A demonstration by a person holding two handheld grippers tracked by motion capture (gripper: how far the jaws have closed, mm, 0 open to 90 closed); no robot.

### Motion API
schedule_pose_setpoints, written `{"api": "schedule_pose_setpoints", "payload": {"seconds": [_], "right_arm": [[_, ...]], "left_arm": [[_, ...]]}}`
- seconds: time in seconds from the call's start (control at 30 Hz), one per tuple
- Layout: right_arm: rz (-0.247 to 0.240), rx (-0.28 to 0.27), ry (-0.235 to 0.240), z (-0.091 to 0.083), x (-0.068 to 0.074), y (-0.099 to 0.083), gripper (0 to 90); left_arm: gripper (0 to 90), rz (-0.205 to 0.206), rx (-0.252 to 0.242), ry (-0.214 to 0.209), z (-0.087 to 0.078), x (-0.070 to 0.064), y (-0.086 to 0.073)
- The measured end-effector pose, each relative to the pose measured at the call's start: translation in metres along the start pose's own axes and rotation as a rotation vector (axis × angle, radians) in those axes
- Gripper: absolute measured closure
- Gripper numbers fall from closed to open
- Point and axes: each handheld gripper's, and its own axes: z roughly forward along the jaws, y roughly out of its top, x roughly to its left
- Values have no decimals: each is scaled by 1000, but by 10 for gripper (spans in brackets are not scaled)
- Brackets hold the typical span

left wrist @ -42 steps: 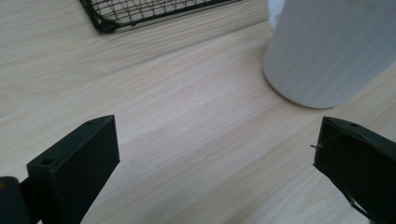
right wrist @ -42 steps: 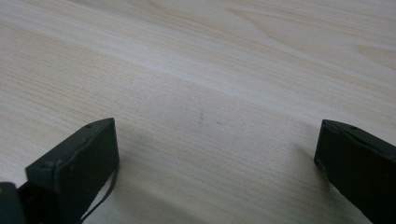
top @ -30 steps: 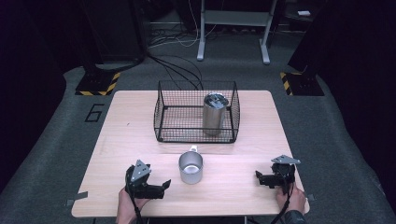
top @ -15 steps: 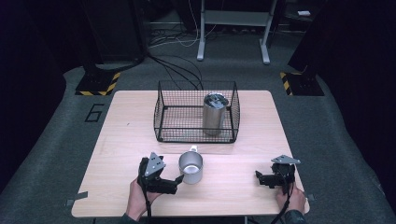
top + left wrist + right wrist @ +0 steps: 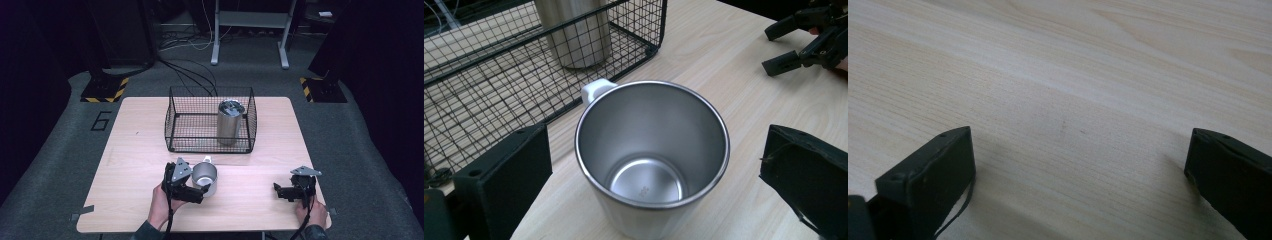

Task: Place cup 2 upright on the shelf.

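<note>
One steel tumbler [image 5: 229, 122] already stands in the black wire basket [image 5: 172, 125]; the white steel-lined mug [image 5: 651, 160] waits, bracketed (untouched) by the spread left gripper [image 5: 659, 170]; right gripper [image 5: 286, 192] idles open.

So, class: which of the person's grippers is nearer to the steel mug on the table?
The left. The left gripper has its jaws open on either side of the mug. The right gripper rests well off to the mug's right, near the table edge, also open.
</note>
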Motion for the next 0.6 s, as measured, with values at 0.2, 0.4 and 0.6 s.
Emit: {"api": "schedule_pose_setpoints", "payload": {"seconds": [0.2,0.4,0.6], "right_arm": [[0,0,-1,0,0,0,0],[-1,0,-1,0,0,0,0],[0,1,0,0,0,0,0]], "left_arm": [[0,6,8,3,11,-3,4],[0,15,20,7,20,-5,5],[1,-3,27,5,28,-2,4]]}}
